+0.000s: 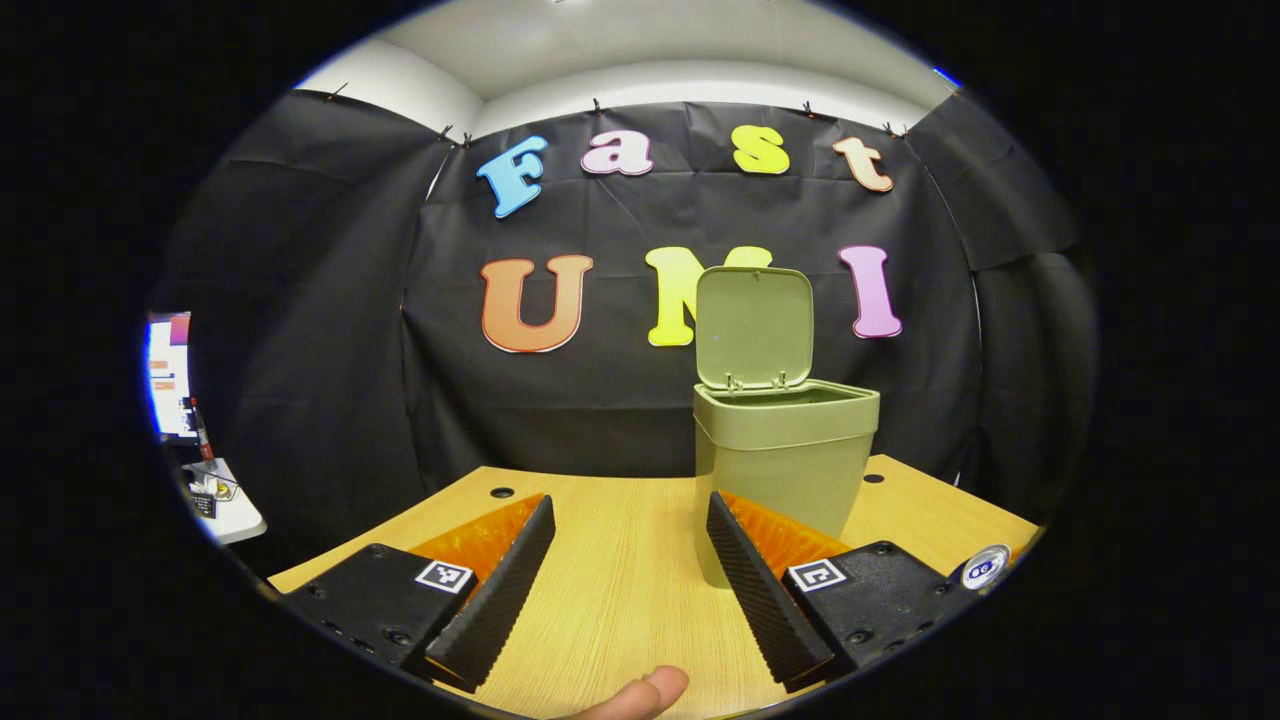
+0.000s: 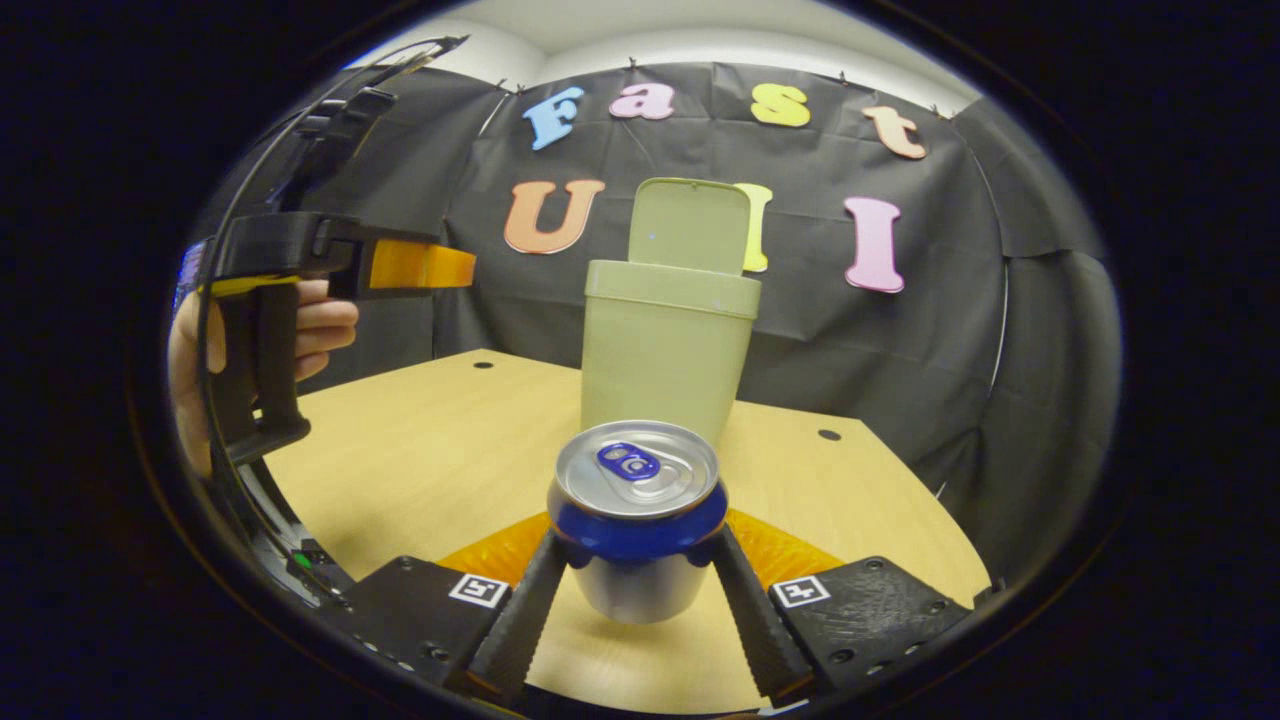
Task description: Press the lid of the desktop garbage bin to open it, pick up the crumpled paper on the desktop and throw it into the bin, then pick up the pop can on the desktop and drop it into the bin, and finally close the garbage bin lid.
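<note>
While the olive-green plastic desktop bin (image 2: 668,340) stands on the pale wood-grain tabletop (image 2: 430,460) with its hinged lid (image 2: 690,225) tipped up and back against the black cloth wall, the right gripper (image 2: 636,590) has its two fingers pressed on either side of a blue-and-silver aluminium pop can (image 2: 637,510) — one finger on each flank, just under the blue band. That can sits upright between them, pull tab on top, directly in front of the bin; whether its base touches the wood or hangs just clear of it I cannot tell. Off to the left in the right gripper view, the left gripper is held up above the table, a hand (image 2: 310,330) wrapped around its handle, well apart from the can and bin. From the left gripper view, the left gripper (image 1: 630,580) has its jaws spread wide with nothing between them but bare tabletop, and a fingertip (image 1: 640,693) pokes in at the bottom edge. Ahead and slightly to the right stands the bin (image 1: 785,450), mouth open, lid (image 1: 753,325) upright behind it — its inside too dark to make out from here. At the far right edge of that view the top of the can (image 1: 985,567) peeks in beside the gripper's right finger.
</note>
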The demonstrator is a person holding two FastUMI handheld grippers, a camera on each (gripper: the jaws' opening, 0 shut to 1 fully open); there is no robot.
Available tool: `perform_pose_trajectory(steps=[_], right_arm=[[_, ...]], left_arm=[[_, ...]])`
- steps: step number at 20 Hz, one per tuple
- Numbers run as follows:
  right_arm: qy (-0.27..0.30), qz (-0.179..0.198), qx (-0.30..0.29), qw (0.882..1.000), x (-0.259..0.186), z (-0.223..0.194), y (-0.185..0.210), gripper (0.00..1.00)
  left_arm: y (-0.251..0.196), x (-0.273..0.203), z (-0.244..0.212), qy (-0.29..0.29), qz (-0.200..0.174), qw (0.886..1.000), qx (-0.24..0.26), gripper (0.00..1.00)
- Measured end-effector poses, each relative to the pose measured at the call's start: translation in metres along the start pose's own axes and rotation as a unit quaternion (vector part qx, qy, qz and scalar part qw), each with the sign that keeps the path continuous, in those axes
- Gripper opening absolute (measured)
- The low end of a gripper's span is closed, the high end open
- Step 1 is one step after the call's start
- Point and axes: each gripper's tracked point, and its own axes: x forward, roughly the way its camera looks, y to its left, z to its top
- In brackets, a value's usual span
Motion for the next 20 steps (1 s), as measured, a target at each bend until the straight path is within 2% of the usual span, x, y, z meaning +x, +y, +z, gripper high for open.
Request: perform_pose_trajectory(steps=[3, 5, 8, 11, 14, 20], right_arm=[[0.004, 0.009, 0.006, 1.0, -0.007, -0.003, 0.014, 0.8], [0.001, 0.004, 0.002, 1.0, -0.01, -0.001, 0.016, 0.81], [-0.01, 0.006, -0.001, 1.0, -0.013, 0.017, 0.023, 0.81], [-0.032, 0.025, 0.002, 0.999, -0.018, 0.053, 0.032, 0.8], [-0.054, 0.025, -0.005, 0.998, -0.019, 0.099, 0.027, 0.8], [-0.101, -0.018, 0.002, 0.995, -0.001, 0.202, -0.011, 0.8]], left_arm=[[0.001, -0.013, -0.005, -0.001, -0.006, 1.0, -0.013, 0.98], [0.006, -0.018, 0.002, -0.012, 0.002, 1.0, 0.001, 0.98], [0.002, -0.02, -0.001, -0.011, -0.009, 1.0, -0.003, 0.98], [0.0, -0.018, -0.003, -0.006, -0.019, 1.0, -0.006, 0.98], [0.002, -0.019, -0.004, -0.005, -0.02, 1.0, -0.006, 0.98], [0.002, -0.019, -0.004, 0.0, -0.033, 0.999, -0.009, 0.99]])
